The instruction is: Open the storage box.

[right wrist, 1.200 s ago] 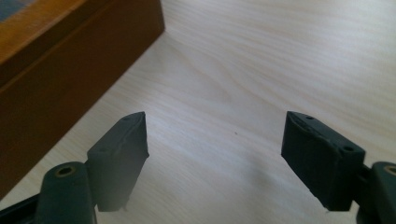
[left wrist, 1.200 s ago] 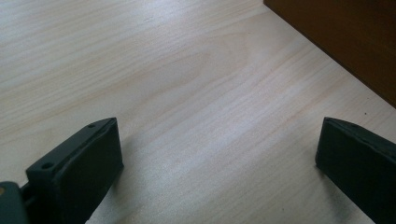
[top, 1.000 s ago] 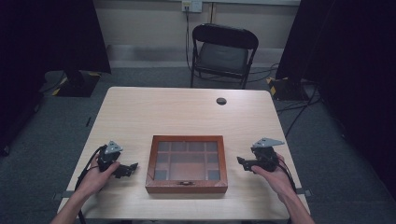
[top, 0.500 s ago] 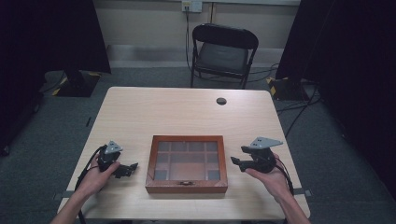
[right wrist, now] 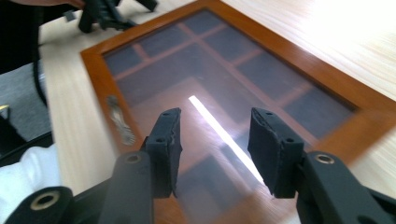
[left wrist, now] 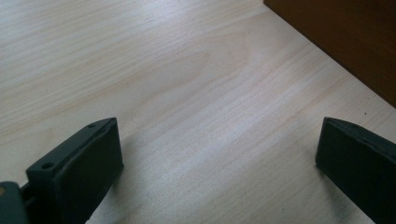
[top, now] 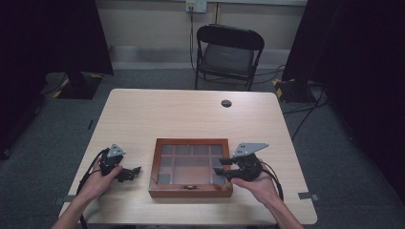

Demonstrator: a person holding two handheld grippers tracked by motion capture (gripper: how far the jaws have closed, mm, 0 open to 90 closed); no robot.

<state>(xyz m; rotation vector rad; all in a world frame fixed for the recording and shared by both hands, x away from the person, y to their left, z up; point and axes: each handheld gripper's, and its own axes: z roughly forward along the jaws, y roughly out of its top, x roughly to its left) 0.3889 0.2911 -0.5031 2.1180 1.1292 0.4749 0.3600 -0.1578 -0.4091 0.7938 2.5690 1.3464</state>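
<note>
Wooden box (top: 190, 168) with glass lid, closed, near front edge of table (top: 191, 112), between both hands. Right gripper (top: 220, 171) over box's right side, jaws partly apart, just been closing, nothing between. Left gripper (top: 135, 172) resting on table just left of box, jaws wide apart, empty. Step likely: approach to lid. Next probably: reach for front latch (right wrist: 120, 122), lift lid.

Right tongs (top: 220, 171) moved in from beside the wooden box (top: 190, 191), now raised over its right edge and glass lid. Jaws have been closing, nothing between them.
</note>
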